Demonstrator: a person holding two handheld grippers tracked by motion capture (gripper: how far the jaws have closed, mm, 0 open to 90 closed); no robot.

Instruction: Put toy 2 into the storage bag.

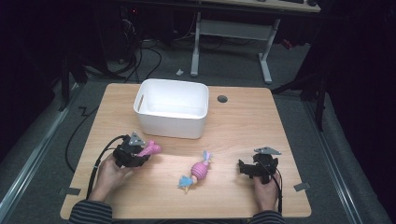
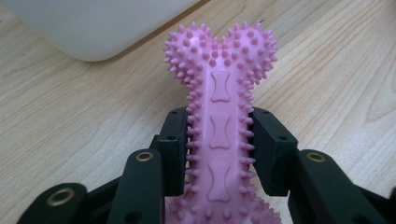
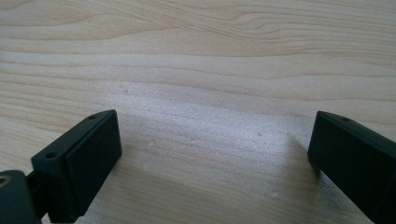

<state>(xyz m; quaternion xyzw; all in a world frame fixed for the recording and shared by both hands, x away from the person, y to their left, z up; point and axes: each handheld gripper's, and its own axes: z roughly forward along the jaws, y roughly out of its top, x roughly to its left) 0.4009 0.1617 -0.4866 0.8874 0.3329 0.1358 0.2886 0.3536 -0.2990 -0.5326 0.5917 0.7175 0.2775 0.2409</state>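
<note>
The left gripper [image 2: 219,140] clamps its jaws across the shaft of the pink spiky rubber bone [image 2: 219,93], whose long axis runs toward the white plastic bin [image 1: 172,108] just beyond. The right gripper [image 3: 210,154] rests with jaws apart over bare bench [image 3: 210,70].

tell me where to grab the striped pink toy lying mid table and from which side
Judging by its shape, grip the pink striped toy across its round middle, from above with the open right gripper, nearest it. The ends taper into thin frills, a poorer hold.

Table [image 1: 243,121] brightly lit from above, surroundings dark — gripper views sharp, with soft glare on the wood.
</note>
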